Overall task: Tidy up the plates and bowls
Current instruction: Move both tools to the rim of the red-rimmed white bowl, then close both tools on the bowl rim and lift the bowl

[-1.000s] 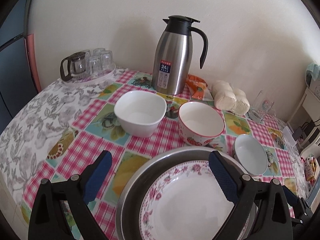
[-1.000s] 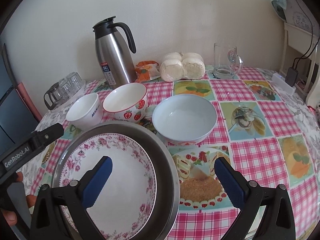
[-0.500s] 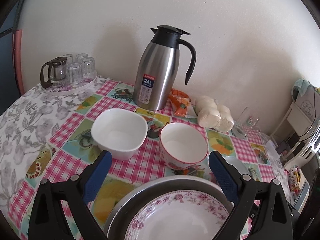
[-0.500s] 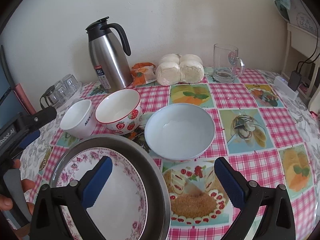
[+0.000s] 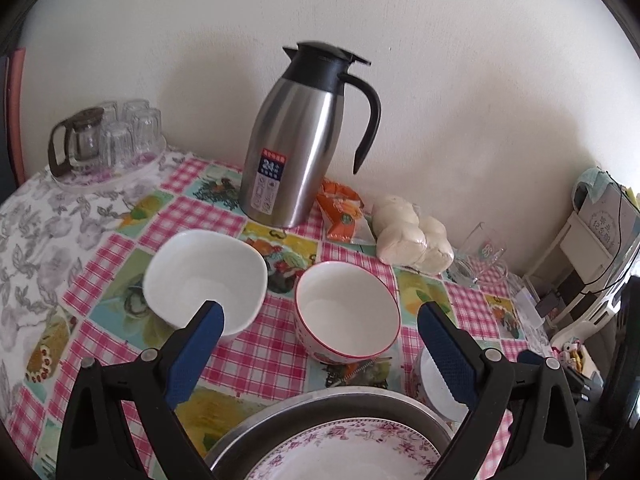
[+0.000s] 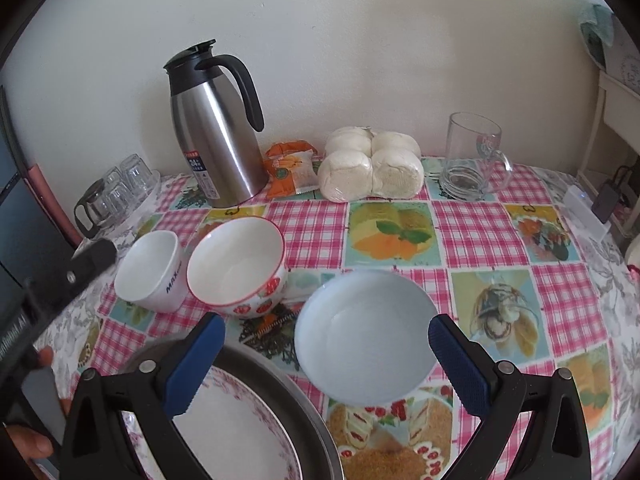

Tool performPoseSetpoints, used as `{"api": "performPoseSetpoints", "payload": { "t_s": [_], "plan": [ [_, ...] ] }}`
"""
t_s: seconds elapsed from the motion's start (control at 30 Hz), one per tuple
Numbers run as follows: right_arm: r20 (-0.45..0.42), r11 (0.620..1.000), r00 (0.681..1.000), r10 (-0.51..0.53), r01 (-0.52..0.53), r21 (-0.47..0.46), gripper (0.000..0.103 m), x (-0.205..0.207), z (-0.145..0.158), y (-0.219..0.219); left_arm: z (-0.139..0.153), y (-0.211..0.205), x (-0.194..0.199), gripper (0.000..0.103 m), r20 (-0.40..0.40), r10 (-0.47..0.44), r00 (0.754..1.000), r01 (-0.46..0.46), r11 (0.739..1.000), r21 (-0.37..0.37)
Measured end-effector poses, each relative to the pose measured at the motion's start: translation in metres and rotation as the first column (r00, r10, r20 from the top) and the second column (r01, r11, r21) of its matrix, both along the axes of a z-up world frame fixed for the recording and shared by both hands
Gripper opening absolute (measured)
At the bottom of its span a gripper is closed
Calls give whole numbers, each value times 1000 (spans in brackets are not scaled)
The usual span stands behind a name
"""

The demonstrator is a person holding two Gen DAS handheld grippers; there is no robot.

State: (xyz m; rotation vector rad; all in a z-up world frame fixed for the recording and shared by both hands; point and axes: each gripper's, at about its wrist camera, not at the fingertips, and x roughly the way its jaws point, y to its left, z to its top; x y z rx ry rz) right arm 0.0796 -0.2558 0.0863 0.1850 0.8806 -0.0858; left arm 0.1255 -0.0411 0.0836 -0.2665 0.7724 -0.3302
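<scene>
The left tool (image 5: 320, 328) has its two blue fingers wide apart and holds nothing. It hangs above the bench (image 5: 272, 356), which is covered with a pink checked cloth with fruit pictures. Between its fingers, further back, stands the round white bowl with a red rim and strawberry pattern (image 5: 347, 318). Just to the left of this bowl is the plain white bowl with rounded-square shape (image 5: 205, 275); the left finger of the tool covers part of its near rim. At the bottom edge lies the white plate with pink flower border (image 5: 340, 454), and it sits inside a wide grey metal basin (image 5: 320, 412).

The right tool (image 6: 326, 344) also has its blue fingers far apart and grips nothing. Between them stands the pale blue shallow bowl (image 6: 366, 336), near the strawberry bowl but not touching it. The flowered plate in the metal basin is at the lower left of this view, under the left finger.

Near the wall stand a tall steel thermos jug with black handle (image 6: 218, 136), an orange snack packet (image 6: 290, 168), a wrapped pack of white buns (image 6: 372, 170) and a clear glass mug (image 6: 472, 158). In the right wrist view a person's fingers (image 6: 28, 442) are seen at the left edge, on the handle of the other tool.
</scene>
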Motion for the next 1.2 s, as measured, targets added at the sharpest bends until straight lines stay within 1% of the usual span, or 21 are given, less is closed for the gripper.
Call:
{"api": "performPoseSetpoints", "payload": {
  "t_s": [0.13,0.27,0.33,0.4,0.43,0.47,0.53,0.6,0.63,0.67,0.7,0.73,0.77,0.83,0.87,0.9,0.93,1.0,1.07,1.1,1.2],
  "plan": [
    [-25,1000,1000,6,-6,18,103,20,6,1,-10,-3,10,97,-62,-8,998,7,1000,-17],
    [-55,999,998,-4,6,44,102,37,8,1,-23,1,22,97,-130,-11,991,1,997,-82],
    [-73,999,997,13,-10,48,100,44,7,3,-31,3,29,97,-167,-7,986,-9,995,-95],
    [-97,999,995,16,-11,50,90,51,4,4,-38,4,34,97,-197,-2,980,-18,995,-101],
    [-111,999,994,9,-3,53,88,55,2,3,-40,5,37,95,-206,-4,978,-19,994,-111],
    [-122,998,993,2,6,60,85,58,-1,2,-42,5,38,93,-214,-7,977,-20,992,-124],
    [-139,996,990,-6,18,85,80,64,-7,-1,-46,4,42,81,-230,-12,973,-20,991,-135],
    [-155,995,988,-4,20,102,70,69,-12,-2,-49,2,46,75,-238,-17,971,-15,992,-129],
    [-164,994,986,0,18,107,69,72,-16,-1,-51,0,48,73,-243,-20,970,-11,992,-127],
    [-173,994,985,4,15,111,64,75,-19,0,-53,-1,49,71,-250,-23,968,-9,992,-128],
    [-183,993,983,7,14,115,59,78,-23,1,-54,-1,50,67,-255,-24,967,-9,991,-130],
    [-190,993,982,9,14,119,58,80,-26,2,-56,-2,52,64,-262,-27,965,-8,991,-133],
    [-194,992,981,11,14,124,55,82,-29,3,-58,-3,53,63,-268,-29,963,-7,991,-135],
    [-205,991,979,17,11,134,53,87,-34,6,-60,-4,55,61,-271,-33,962,-4,991,-135],
    [-210,991,977,21,8,136,50,89,-37,8,-60,-5,55,60,-272,-37,961,-1,991,-135],
    [-218,991,976,27,3,136,45,91,-40,10,-61,-6,56,57,-275,-41,961,3,991,-135],
    [-224,991,974,31,0,134,43,94,-43,13,-63,-8,57,53,-279,-44,959,7,991,-134],
    [-239,992,970,36,-5,130,37,98,-48,16,-66,-9,59,50,-283,-45,958,8,991,-131],
    [-254,992,967,33,-1,127,33,101,-53,18,-70,-9,60,44,-292,-48,955,11,992,-128],
    [-260,992,965,34,-1,128,30,103,-56,18,-72,-9,61,38,-300,-52,953,13,991,-131],
    [-280,993,959,42,-10,117,23,109,-62,20,-75,-8,64,33,-308,-55,950,14,991,-134]
  ]
}}
